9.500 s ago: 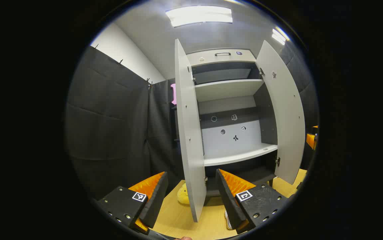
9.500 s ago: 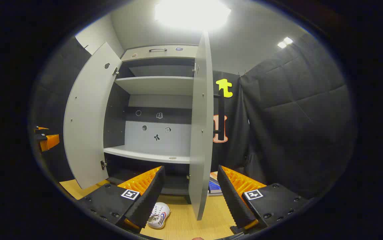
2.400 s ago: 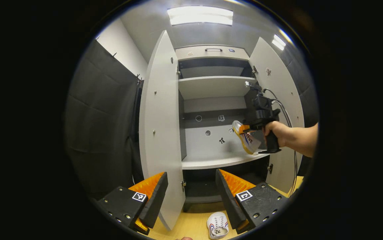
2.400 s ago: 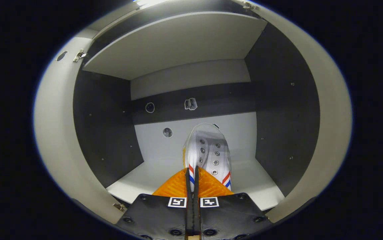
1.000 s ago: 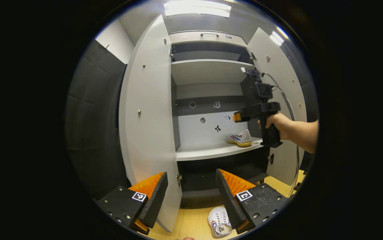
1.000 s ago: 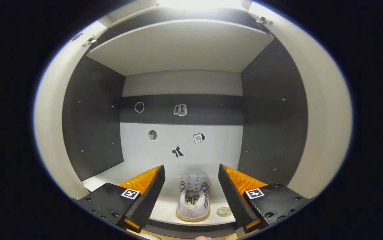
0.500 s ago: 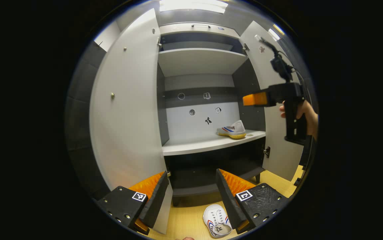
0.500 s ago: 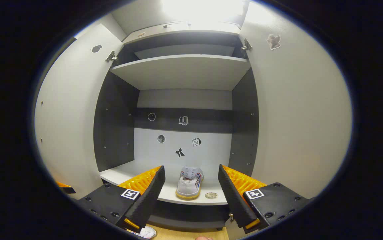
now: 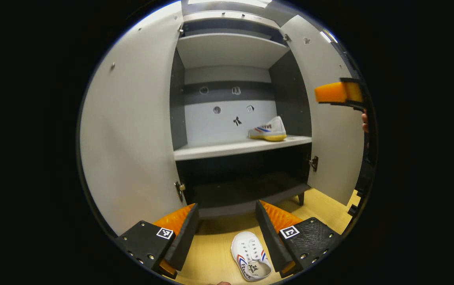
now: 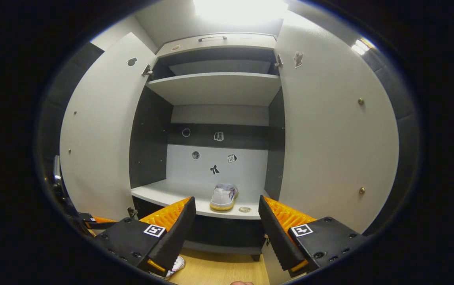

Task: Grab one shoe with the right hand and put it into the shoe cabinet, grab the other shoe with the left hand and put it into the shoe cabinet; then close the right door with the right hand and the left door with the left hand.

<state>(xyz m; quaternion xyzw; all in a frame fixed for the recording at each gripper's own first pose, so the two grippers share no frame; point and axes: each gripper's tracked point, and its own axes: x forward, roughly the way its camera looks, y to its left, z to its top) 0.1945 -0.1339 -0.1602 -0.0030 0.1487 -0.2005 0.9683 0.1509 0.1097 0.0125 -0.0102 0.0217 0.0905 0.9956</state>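
Pulled back from the cabinet (image 10: 219, 89) since a second ago with one shoe (image 10: 223, 197) left on the middle shelf (image 10: 171, 194), right gripper (image 10: 226, 233) gaping wide and empty, left gripper (image 9: 226, 233) likewise spread above the floor shoe (image 9: 250, 257), half hidden behind a finger.

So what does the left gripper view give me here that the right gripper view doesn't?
Left gripper view: the floor shoe whole, laces up, between the open left hand-held gripper's fingers, and the right hand-held gripper at the right edge.
Right gripper view: a small round disc beside the shelved shoe, seen heel-on.
Shared: left door and right door open, one shoe on the middle shelf, stickers on the back wall.
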